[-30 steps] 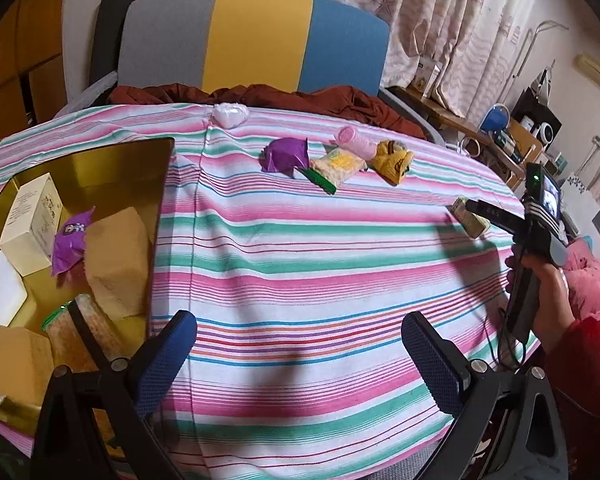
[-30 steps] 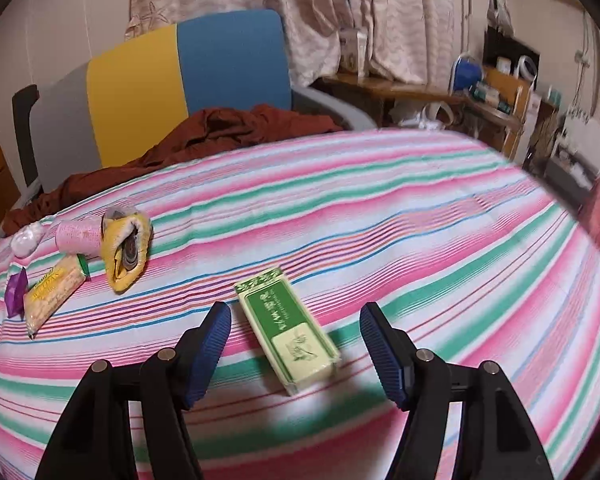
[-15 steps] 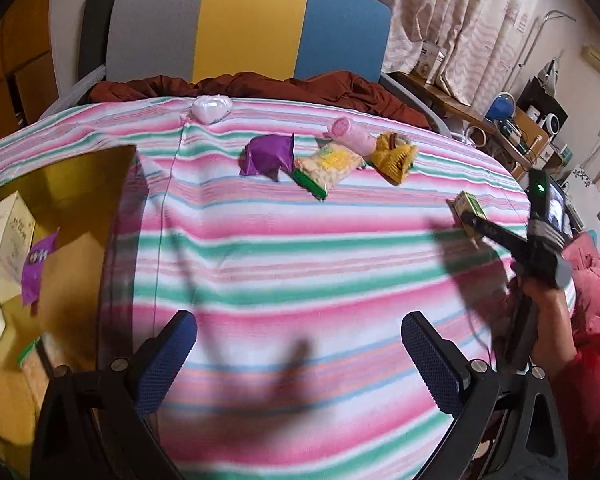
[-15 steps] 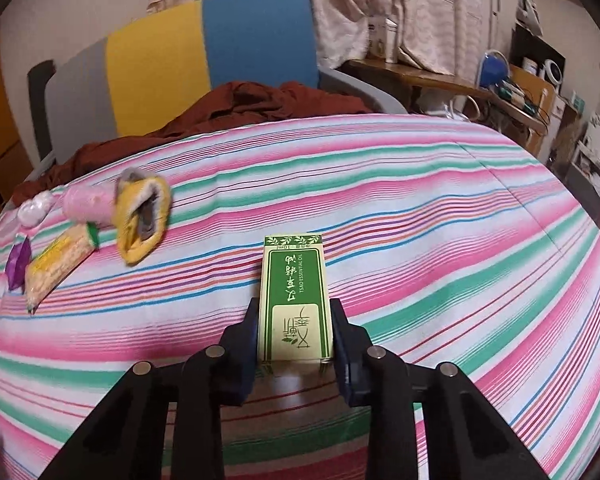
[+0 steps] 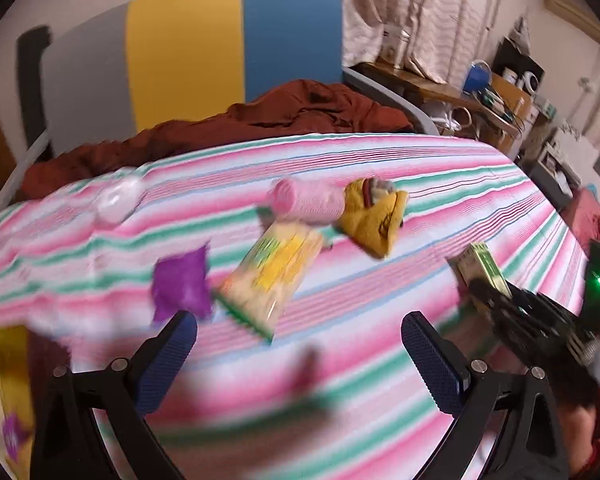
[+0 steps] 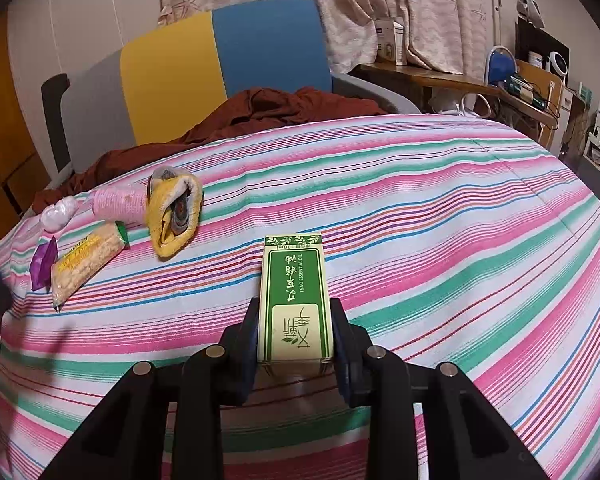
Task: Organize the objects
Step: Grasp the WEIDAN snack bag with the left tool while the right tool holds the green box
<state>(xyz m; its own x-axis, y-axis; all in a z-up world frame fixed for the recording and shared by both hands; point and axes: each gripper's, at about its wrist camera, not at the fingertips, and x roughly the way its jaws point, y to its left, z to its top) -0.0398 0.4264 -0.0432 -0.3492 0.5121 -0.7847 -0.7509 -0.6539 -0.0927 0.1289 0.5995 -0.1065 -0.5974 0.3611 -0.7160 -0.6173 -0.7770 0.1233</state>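
My right gripper (image 6: 295, 320) is shut on a green and cream essential-oil box (image 6: 294, 296), its pads pressing both long sides just above the striped cloth. The left wrist view shows that box (image 5: 480, 268) at the right, held by the right gripper (image 5: 488, 288). My left gripper (image 5: 300, 344) is open and holds nothing. Just beyond its fingers lie a purple packet (image 5: 182, 284) and a yellow cracker pack (image 5: 276, 268). Farther back are a pink roll (image 5: 306, 200), a yellow cloth pouch (image 5: 374, 216) and a white wrapped lump (image 5: 118, 200).
A gold tray (image 5: 4, 344) with boxes shows at the left wrist view's lower left edge. A chair (image 6: 220, 68) draped with a brown garment (image 6: 260, 116) stands behind the table. Cluttered shelves (image 6: 540, 72) fill the right. A person's hand (image 5: 580, 420) holds the right gripper.
My right gripper closed on the green box and straightened it. My left gripper swept right, away from the gold tray, toward the purple packet and cracker pack; it stayed open.
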